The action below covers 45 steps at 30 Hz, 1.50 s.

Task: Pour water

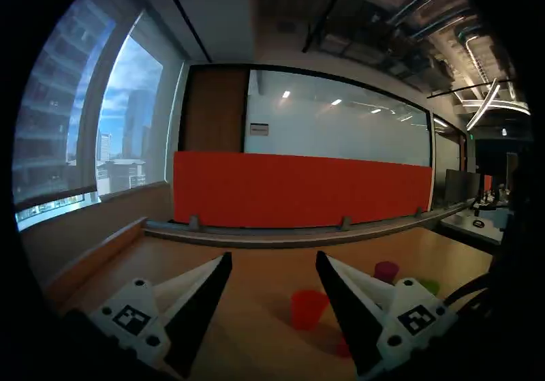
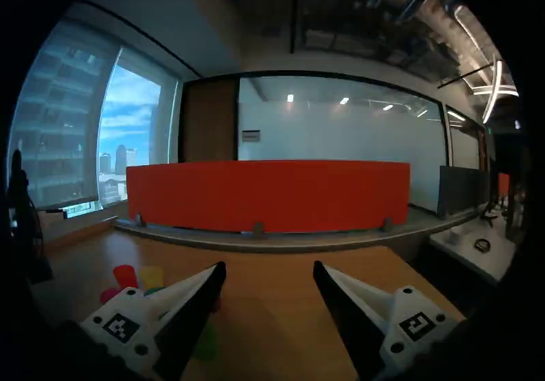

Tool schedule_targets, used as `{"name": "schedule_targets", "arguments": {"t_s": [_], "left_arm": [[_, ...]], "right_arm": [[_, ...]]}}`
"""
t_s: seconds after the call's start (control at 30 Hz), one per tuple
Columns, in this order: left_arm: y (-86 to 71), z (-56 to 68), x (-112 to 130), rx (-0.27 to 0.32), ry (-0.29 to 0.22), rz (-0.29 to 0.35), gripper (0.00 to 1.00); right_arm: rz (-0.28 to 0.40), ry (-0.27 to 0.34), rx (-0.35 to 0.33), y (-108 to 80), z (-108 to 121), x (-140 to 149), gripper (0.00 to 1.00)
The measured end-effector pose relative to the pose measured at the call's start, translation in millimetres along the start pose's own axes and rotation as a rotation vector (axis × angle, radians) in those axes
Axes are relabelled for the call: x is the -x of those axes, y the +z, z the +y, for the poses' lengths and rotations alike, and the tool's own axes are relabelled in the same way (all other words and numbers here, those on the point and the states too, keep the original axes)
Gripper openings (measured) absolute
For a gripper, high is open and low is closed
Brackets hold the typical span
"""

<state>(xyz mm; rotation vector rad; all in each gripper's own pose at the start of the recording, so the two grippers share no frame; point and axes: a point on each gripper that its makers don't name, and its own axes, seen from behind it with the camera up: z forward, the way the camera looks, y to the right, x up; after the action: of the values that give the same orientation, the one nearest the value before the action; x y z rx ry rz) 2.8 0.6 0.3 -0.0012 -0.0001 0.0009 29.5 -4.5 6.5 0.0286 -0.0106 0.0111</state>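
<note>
The left gripper (image 1: 272,257) and the right gripper (image 2: 269,265) are both held open and empty. The small red plastic cup (image 1: 308,308) is seen near on the wooden table (image 1: 262,279), standing straight up, mouth on top. It is judged light and easy to squash, so it should be pinched softly at its middle.

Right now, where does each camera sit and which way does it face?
Left gripper view: rides the left hand-held gripper, facing across the wooden desk toward the orange partition; its own open fingers frame a red cup.
Right gripper view: rides the right hand-held gripper, same heading; own fingers open, cups at lower left.
Shared: orange partition, wooden desk, window on the left.
</note>
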Motion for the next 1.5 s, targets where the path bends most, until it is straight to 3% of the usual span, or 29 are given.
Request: {"name": "schedule_targets", "arguments": {"t_s": [0.27, 0.57, 0.8, 1.07, 1.17, 1.5], "left_arm": [[5.5, 10.3, -25.4, 0.046, 0.005, -0.015, 0.91], [11.6, 22.1, -32.4, 0.126, 0.018, -0.022, 0.91], [13.4, 49.5, -33.8, 0.262, 0.017, -0.039, 0.91], [8.1, 91.0, -42.1, 0.451, -0.001, -0.051, 0.91], [6.9, 100.0, -50.8, 0.5, 0.005, -0.038, 0.91], [0.6, 123.4, -59.6, 0.626, 0.051, -0.05, 0.91]], "right_arm": [[0.004, 0.042, -0.057, 2.0, -11.5, -35.1, 0.99], [-0.029, 0.058, -0.12, 1.9, -24.3, -32.0, 0.99], [-0.048, 0.039, -0.25, -3.2, -43.6, -34.8, 0.99], [-0.053, 0.02, -0.394, -13.1, -68.3, -47.4, 0.99], [-0.049, 0.0, -0.454, -20.1, -79.6, -50.0, 0.99], [-0.076, -0.063, -0.511, -31.0, -95.5, -44.8, 0.99]]}}
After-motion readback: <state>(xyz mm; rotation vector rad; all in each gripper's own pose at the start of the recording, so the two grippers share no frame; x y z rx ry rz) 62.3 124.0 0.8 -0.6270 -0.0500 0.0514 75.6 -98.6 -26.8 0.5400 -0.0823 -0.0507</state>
